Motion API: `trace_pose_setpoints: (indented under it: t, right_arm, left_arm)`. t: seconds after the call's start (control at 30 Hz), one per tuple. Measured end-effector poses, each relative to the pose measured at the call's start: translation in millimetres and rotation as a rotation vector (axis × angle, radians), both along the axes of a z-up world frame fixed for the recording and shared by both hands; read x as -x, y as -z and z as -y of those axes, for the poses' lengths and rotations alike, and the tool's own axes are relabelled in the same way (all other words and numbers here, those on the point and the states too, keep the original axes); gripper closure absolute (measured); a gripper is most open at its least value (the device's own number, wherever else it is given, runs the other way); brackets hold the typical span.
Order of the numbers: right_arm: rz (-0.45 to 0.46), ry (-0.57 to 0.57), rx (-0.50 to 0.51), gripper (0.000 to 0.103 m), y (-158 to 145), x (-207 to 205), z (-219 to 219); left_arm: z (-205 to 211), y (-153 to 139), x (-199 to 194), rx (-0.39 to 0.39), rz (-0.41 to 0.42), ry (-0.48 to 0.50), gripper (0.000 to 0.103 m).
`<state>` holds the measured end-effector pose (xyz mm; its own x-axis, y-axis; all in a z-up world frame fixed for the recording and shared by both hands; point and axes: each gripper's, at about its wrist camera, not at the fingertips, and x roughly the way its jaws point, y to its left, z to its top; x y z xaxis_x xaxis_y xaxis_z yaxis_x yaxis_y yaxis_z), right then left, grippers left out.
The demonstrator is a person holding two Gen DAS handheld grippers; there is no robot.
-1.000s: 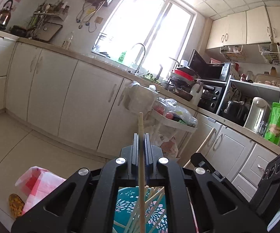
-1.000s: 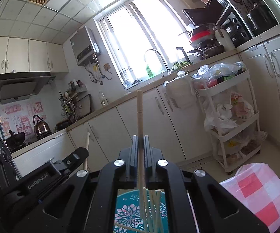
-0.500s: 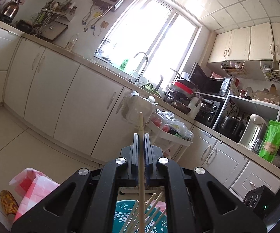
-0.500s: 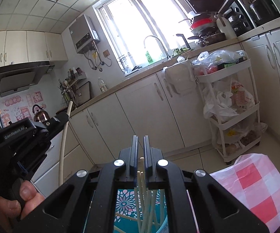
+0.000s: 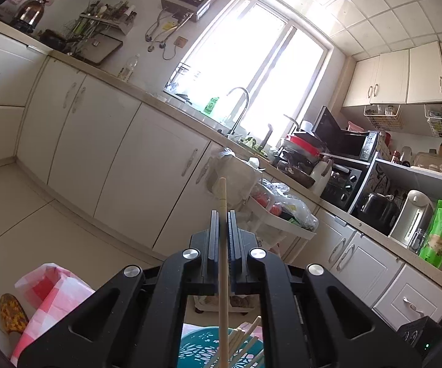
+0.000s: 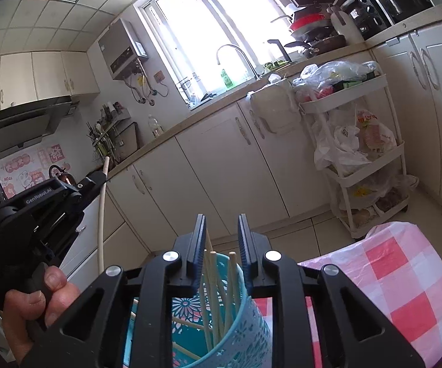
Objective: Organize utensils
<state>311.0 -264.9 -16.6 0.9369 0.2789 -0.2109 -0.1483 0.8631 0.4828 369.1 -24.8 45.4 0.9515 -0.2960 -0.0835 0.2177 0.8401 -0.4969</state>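
Observation:
My left gripper [image 5: 223, 214] is shut on a single wooden chopstick [image 5: 222, 245] that stands upright between its pads. It also shows in the right wrist view [image 6: 96, 181], raised at the left with the chopstick [image 6: 101, 220] hanging down. My right gripper [image 6: 221, 224] is open and empty, just above a teal perforated utensil holder [image 6: 245, 331] that holds several chopsticks [image 6: 213, 279]. The holder's rim [image 5: 196, 342] and chopstick tips [image 5: 248, 337] show at the bottom of the left wrist view.
A pink and white checked cloth [image 6: 399, 282] covers the table under the holder. A white trolley [image 6: 359, 141] with bags stands by the cream cabinets [image 6: 221, 165]. The counter holds a sink tap [image 5: 239, 104], pots and a toaster oven [image 5: 337, 181].
My right gripper has opened and let its chopstick drop into the teal holder. My left gripper has lifted up and away to the left, still holding its chopstick.

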Motion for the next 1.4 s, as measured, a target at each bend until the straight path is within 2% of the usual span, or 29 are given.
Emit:
trace_pose_setpoints:
  t: [0.27, 0.37, 0.57, 0.67, 0.87, 0.97, 1.03, 1.07, 1.13, 1.27, 1.4]
  right_arm:
    - [-0.020, 0.007, -0.025, 0.076, 10.4, 13.1, 11.8]
    - [-0.029, 0.010, -0.033, 0.071, 13.0, 20.9, 15.6]
    - [-0.059, 0.007, -0.042, 0.069, 16.9, 31.8, 20.1]
    - [-0.075, 0.009, -0.045, 0.065, 16.9, 44.6, 21.9]
    - [-0.125, -0.006, -0.060, 0.059, 10.6, 84.5, 20.1]
    - [-0.158, -0.025, -0.059, 0.048, 2.2, 111.9, 15.8]
    - [-0.183, -0.024, -0.035, 0.032, -6.4, 135.0, 10.1]
    - [-0.194, -0.024, -0.023, 0.029, -9.9, 145.4, 7.6]
    - [-0.211, -0.019, 0.011, 0.022, -17.9, 167.0, 1.8]
    - [-0.290, 0.006, 0.122, 0.013, -31.6, 210.1, -14.4]
    - [-0.326, -0.013, 0.222, 0.007, -41.3, 250.1, -33.6]
  left_arm:
    - [1.7, 6.3, 1.4, -0.024, -0.011, 0.001, 0.098]
    - [5.7, 7.0, 5.4, -0.066, -0.015, 0.003, 0.098]
    - [12.1, 13.3, 4.9, -0.125, -0.082, 0.031, 0.098]
    - [13.4, 18.6, 13.0, -0.162, -0.116, 0.052, 0.098]
    - [10.7, 24.3, 50.7, -0.218, -0.188, 0.113, 0.098]
    - [9.8, 22.3, 81.6, -0.259, -0.220, 0.158, 0.096]
    - [8.0, 21.0, 104.6, -0.288, -0.252, 0.186, 0.084]
    - [6.5, 20.8, 118.5, -0.303, -0.272, 0.191, 0.079]
    - [2.0, 20.8, 145.4, -0.326, -0.311, 0.191, 0.057]
    - [-8.8, 17.1, 202.9, -0.363, -0.376, 0.143, 0.042]
    - [-21.1, 15.4, 259.1, -0.371, -0.437, 0.040, 0.021]
